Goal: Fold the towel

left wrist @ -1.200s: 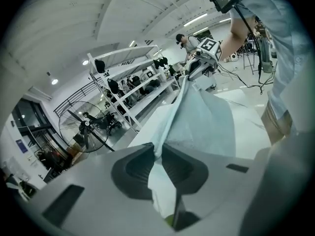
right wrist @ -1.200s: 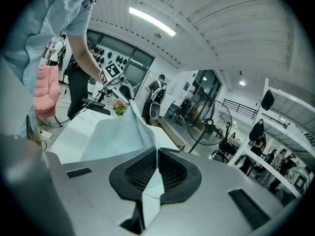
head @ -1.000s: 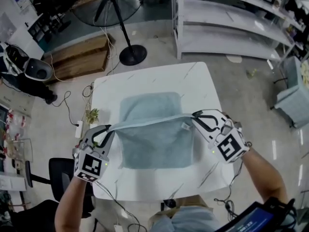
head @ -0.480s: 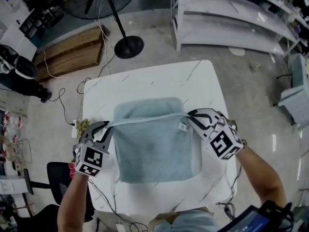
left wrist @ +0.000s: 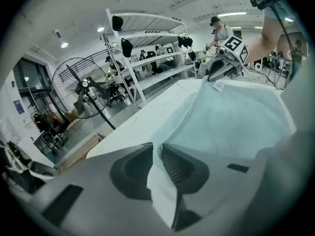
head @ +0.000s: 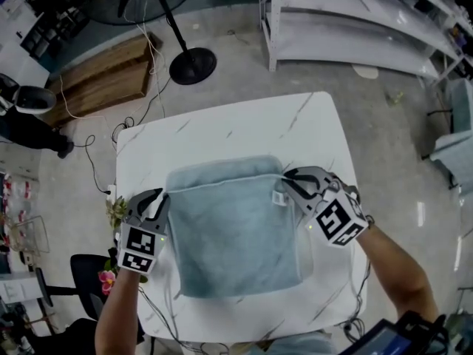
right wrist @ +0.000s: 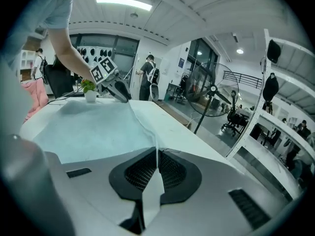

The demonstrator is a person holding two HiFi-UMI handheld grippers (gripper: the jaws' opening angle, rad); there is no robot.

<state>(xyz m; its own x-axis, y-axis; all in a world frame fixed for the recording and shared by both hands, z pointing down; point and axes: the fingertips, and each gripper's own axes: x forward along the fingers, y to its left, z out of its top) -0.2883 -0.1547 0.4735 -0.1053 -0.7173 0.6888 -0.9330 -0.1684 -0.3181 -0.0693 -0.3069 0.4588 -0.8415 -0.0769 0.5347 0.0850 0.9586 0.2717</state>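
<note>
A pale blue towel (head: 233,235) lies on the white table (head: 222,124), its near half brought over the far half. My left gripper (head: 161,196) is shut on the folded edge's left corner. Its jaws have just been opening a little, and the cloth still sits pinched between the pads in the left gripper view (left wrist: 156,149). My right gripper (head: 285,180) is shut on the right corner beside the white label; the right gripper view shows the fabric clamped (right wrist: 157,154). The held edge runs taut between them, low over the towel (right wrist: 93,127), just short of its far edge.
A small potted plant (head: 116,210) stands at the table's left edge near my left gripper. Past the table on the floor are a fan stand (head: 192,65), a wooden pallet (head: 103,72) and cables. White shelving (head: 355,21) runs along the far right.
Both grippers have sunk and carried the held edge farther over the towel, towards its far edge. The strip of lower layer still showing beyond it has narrowed.
</note>
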